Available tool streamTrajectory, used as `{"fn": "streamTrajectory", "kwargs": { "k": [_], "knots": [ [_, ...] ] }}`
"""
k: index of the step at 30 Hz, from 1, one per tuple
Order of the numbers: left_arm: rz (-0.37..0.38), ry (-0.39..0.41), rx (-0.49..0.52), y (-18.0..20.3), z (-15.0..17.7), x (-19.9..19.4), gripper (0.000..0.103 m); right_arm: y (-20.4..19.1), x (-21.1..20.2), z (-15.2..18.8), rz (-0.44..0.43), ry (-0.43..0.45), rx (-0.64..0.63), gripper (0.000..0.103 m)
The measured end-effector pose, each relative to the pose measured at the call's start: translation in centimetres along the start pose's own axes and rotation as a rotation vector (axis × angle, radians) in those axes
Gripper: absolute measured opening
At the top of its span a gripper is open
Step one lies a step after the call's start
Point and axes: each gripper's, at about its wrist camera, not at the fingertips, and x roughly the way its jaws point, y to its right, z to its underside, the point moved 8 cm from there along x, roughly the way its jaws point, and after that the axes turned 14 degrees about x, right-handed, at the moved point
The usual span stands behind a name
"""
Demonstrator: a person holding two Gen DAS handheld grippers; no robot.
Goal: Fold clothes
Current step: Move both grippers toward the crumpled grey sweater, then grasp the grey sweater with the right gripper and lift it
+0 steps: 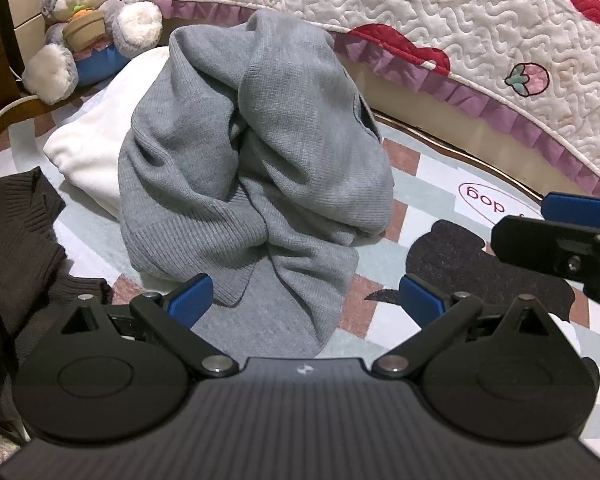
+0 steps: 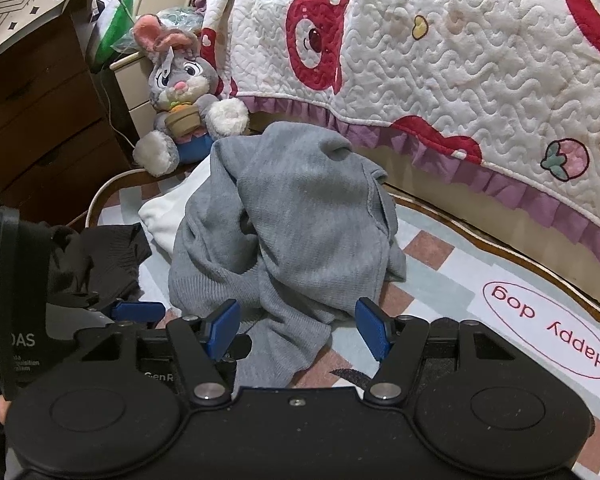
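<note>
Your left hand-held gripper (image 1: 306, 300) stood with its jaws spread wide and empty, the lowest flap of the grey sweater (image 1: 256, 152) lying between and just ahead of its blue pads (image 1: 190, 300). Your right hand-held gripper (image 2: 296, 328) was likewise parted and holding nothing, with the same crumpled grey heap directly in front of it. The sweater sat bunched on the patterned rug (image 2: 440, 276), leaning partly over a white garment (image 1: 88, 148) behind it to the left. A dark brown knit (image 1: 16, 240) lay beside the left hand-held gripper's left side. By this evidence folding had not begun (no piece appeared flattened or squared); spreading the sweater, folding it, and treating the other garments all remained. A plush rabbit (image 2: 184, 108) sat beyond, against the quilt-covered bed (image 2: 460, 80).
</note>
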Motion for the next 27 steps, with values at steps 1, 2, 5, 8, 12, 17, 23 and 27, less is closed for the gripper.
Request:
{"fn": "streamTrajectory", "kwargs": {
  "k": [1,2,5,8,12,17,23,27],
  "knots": [
    [0.000,-0.001,0.000,0.0,0.0,0.0,0.101,0.0,0.0,0.0,-0.001,-0.002,0.001,0.069],
    [0.001,-0.002,0.000,0.0,0.0,0.0,0.101,0.1,0.1,0.0,0.000,-0.001,0.003,0.070],
    [0.002,-0.005,0.000,0.0,0.1,0.1,0.101,0.1,0.1,0.0,0.001,-0.004,0.007,0.070],
    [0.004,-0.009,0.001,0.1,0.2,0.2,0.101,0.3,0.2,0.1,-0.003,-0.012,0.014,0.071],
    [0.007,-0.015,-0.001,0.1,0.2,0.3,0.101,0.5,0.3,0.2,-0.013,-0.021,0.029,0.071],
    [0.013,-0.011,-0.013,-0.4,0.5,0.8,0.101,0.8,0.7,0.2,-0.017,-0.023,0.033,0.071],
    [0.001,-0.010,-0.015,-2.1,1.2,2.0,0.101,1.4,2.4,0.9,0.001,-0.007,-0.081,0.071],
    [-0.034,-0.018,-0.016,-4.7,1.0,3.7,0.088,1.1,4.7,1.1,0.005,-0.019,-0.185,0.071]
  ]
}}
